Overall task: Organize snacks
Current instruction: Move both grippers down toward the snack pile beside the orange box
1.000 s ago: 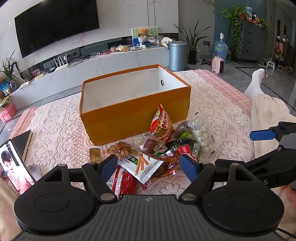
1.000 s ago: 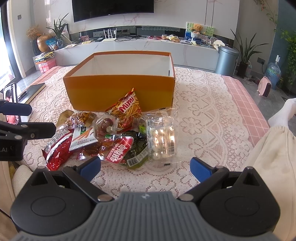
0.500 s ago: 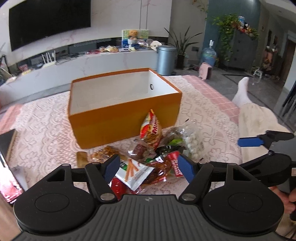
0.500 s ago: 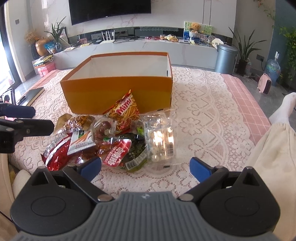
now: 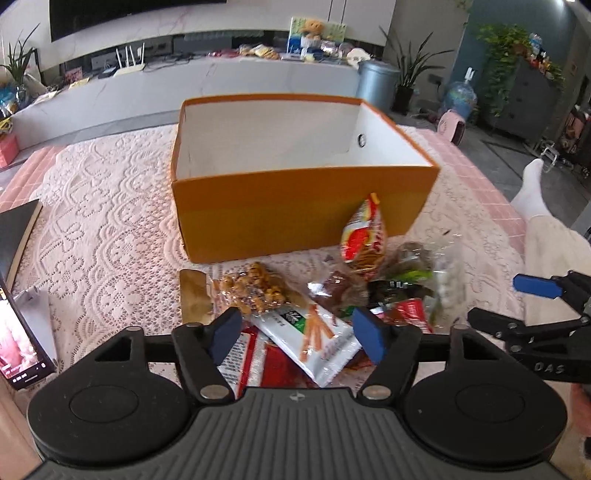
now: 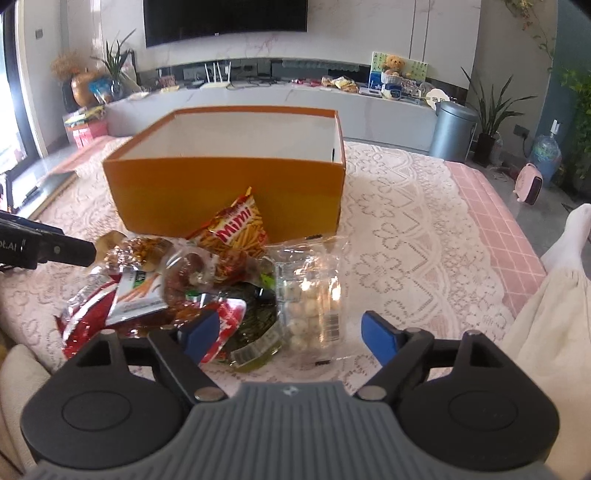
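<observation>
Television [image 6: 225, 16]: wall-mounted, above long white cabinet [image 6: 258, 99]
Bin [image 6: 452, 127]: grey, beside potted plant [image 6: 491, 122]
Phone [image 5: 20, 332]: screen lit
Teddy bear [image 5: 312, 27]: on cabinet

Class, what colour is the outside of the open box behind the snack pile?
Orange outside, white inside. The box shows best in the right wrist view.

One orange box [image 6: 229, 192] stands beyond the tongs. Near them lie roughly nine snack packets [image 6: 184, 291]; overlaps hide the exact number. One phone [image 5: 22, 332] sits left.
</observation>
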The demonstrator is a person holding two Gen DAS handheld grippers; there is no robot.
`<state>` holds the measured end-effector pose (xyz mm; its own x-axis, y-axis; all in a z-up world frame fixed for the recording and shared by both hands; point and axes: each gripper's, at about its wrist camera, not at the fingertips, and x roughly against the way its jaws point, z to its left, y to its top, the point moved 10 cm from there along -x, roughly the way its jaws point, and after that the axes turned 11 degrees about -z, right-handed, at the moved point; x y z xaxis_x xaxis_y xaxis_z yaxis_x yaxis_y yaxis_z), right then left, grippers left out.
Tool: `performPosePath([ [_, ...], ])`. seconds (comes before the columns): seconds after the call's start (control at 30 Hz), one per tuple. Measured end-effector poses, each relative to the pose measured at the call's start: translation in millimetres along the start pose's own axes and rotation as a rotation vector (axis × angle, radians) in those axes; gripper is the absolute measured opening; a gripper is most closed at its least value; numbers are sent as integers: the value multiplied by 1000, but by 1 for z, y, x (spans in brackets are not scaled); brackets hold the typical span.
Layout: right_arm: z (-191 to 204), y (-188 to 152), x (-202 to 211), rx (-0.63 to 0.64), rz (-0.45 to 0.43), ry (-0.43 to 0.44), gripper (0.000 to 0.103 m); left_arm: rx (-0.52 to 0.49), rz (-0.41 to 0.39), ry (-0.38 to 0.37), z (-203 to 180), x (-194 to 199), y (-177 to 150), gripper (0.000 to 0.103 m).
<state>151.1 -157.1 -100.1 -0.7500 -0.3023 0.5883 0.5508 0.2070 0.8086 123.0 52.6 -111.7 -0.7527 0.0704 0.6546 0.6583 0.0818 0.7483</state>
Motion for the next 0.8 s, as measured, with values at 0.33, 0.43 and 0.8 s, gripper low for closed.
performPosePath([
  [0.33,23,24,-29,39,-24,94,81,15,51,28,31,-29,-3,84],
  [0.43,42,29,-38,73,-31,142,76,89,61,61,52,-33,-4,84],
  [0.8,118,28,-68,255,-48,286,54,189,109,23,78,-52,-24,64],
])
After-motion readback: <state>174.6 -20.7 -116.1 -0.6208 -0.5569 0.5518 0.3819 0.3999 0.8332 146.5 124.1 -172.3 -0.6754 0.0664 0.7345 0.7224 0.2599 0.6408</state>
